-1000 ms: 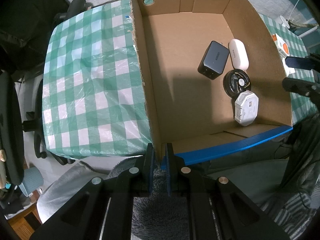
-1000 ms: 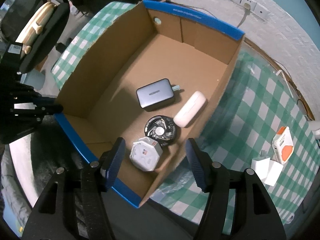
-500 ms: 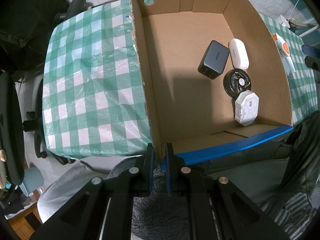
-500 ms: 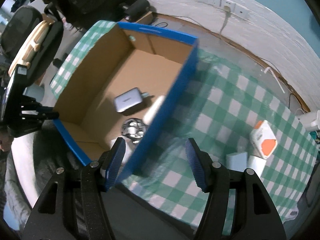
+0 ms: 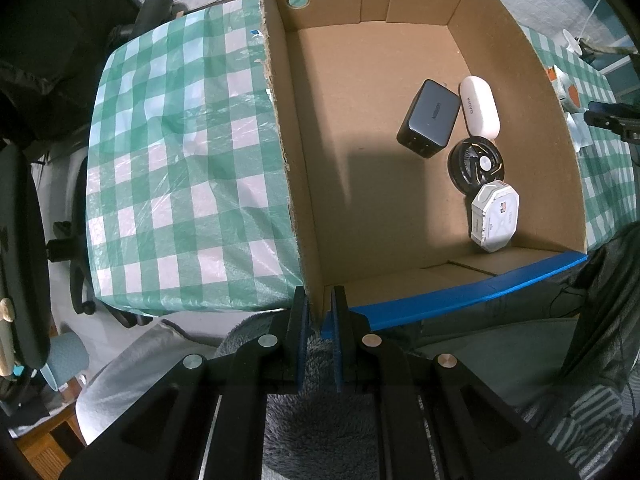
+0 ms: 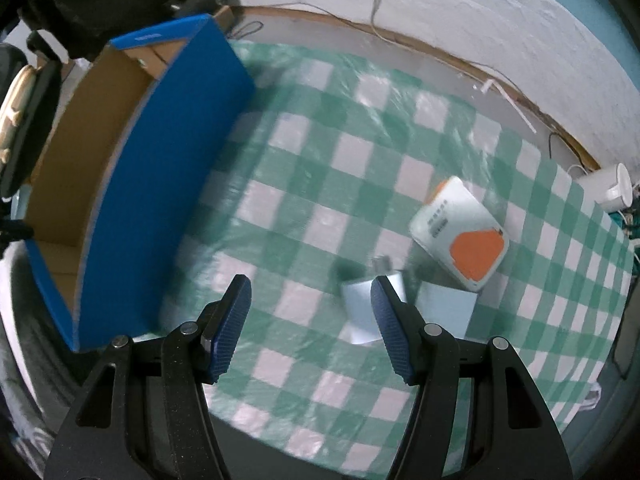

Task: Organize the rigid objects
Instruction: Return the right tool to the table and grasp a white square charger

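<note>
The left gripper (image 5: 319,312) is clenched on the near corner of the open brown cardboard box with blue outer walls (image 5: 460,294), apparently to keep it from sliding on the green-and-white checked tablecloth (image 5: 180,152) while items go in. Along the box's right wall lie four things already stowed: a dark grey rectangular charger (image 5: 429,119), a white oblong plastic case (image 5: 479,106), a black round fan-like disc (image 5: 476,164) and a white octagonal plastic box (image 5: 495,216), packed close so the left floor stays free.

The right gripper (image 6: 310,328) hangs over the cloth outside the box, jaws released and empty, pointed down toward the pieces not yet stowed: a small pale-blue block with plug pins (image 6: 362,308), partly behind the right finger, a second pale-blue square piece (image 6: 448,310) just beside it, and a white rounded device with an orange patch (image 6: 460,228) touching or nearly touching them; blur makes this hard to judge. Those neighbours crowd the block. A white mug (image 6: 612,188) stands at the cloth's far right edge, well apart.
</note>
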Motion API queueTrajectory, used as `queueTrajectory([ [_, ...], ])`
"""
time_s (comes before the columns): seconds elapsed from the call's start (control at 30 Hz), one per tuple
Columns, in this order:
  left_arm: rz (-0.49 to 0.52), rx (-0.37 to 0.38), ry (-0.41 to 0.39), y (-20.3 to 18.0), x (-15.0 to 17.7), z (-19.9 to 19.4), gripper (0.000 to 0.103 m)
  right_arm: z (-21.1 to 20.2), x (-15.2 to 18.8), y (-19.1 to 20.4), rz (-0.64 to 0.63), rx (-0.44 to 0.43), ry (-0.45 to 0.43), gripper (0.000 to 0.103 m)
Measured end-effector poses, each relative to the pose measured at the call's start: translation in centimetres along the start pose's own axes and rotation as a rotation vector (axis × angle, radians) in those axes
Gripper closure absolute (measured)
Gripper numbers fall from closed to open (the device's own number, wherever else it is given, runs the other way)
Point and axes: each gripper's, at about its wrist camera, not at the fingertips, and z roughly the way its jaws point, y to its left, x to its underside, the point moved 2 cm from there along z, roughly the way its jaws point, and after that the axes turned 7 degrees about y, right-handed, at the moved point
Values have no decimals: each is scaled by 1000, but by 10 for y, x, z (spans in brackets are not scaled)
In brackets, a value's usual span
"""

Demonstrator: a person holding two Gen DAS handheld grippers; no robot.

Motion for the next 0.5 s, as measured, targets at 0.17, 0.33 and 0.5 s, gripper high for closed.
queueTrajectory([
  [0.17,0,0,0,0,0,0,94,23,3,-17,8,9,28,40],
  [0.33,0,1,0,0,0,0,94,40,4,-22,-8,25,40,40],
  [0.5,1,-2,3,0,1,0,94,54,6,-26,-18,68,57,40],
])
